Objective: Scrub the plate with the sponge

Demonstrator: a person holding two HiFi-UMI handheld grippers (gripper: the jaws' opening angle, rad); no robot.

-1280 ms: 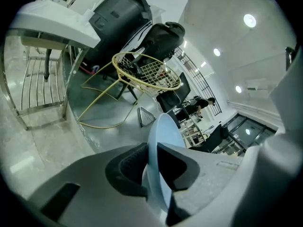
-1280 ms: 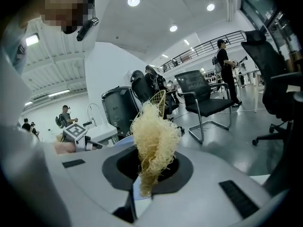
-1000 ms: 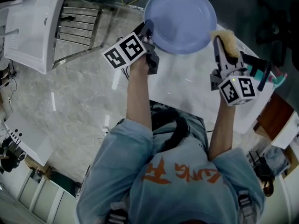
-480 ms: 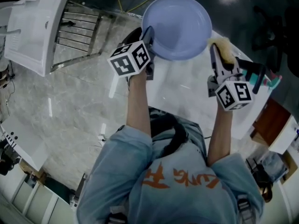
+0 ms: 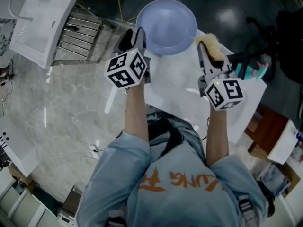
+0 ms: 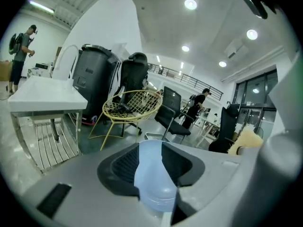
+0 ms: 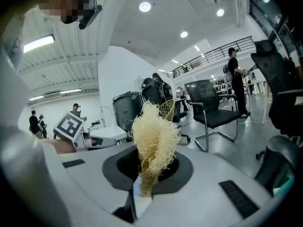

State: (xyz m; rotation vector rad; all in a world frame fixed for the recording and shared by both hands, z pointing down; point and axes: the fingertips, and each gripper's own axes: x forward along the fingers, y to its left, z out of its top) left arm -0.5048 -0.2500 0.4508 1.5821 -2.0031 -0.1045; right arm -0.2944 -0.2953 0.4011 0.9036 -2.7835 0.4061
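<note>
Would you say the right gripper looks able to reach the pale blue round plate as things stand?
Probably yes: the right gripper, shut on the straw-coloured fibrous sponge, sits close beside the pale blue round plate, with nothing between them.

Your head camera looks steeply down. Left claw [image 6: 150, 163] and right claw [image 7: 147, 164] cameras sit close behind their jaws, sharing the wire chair [image 6: 135, 103].
</note>
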